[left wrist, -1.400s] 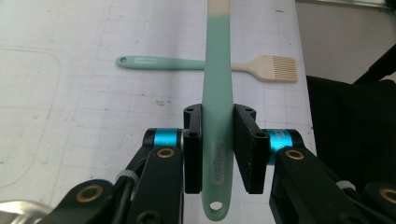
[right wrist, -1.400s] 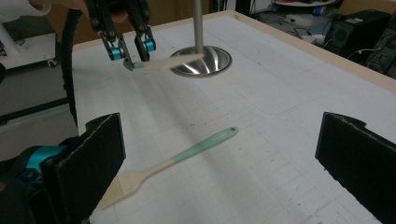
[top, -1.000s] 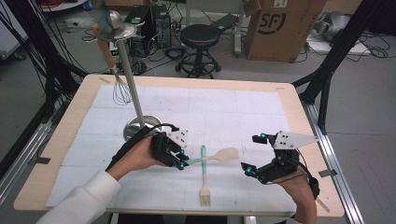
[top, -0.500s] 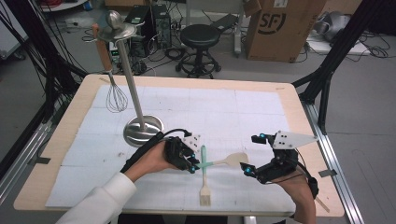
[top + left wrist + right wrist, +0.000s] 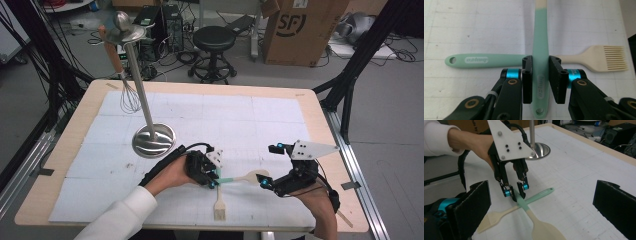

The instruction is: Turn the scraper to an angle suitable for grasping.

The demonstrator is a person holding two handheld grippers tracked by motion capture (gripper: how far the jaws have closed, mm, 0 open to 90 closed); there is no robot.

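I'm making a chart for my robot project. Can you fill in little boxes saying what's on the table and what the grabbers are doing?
Left gripper: jaws closed on the spatula handle
Spatula: mint handle, cream blade, lying across the brush
Brush: mint handle, cream bristles, flat on the mat
Right gripper: jaws wide open, holding nothing
Stand: metal, upright, a whisk hanging from it

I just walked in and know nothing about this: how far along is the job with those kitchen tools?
Already done, it seems: a whisk hangs on the steel stand. In hand: the left gripper has its jaws round the green handle of the spatula, which lies crossed over the brush on the table. Left: lifting the spatula and hanging it, then probably the brush. The right gripper waits open.
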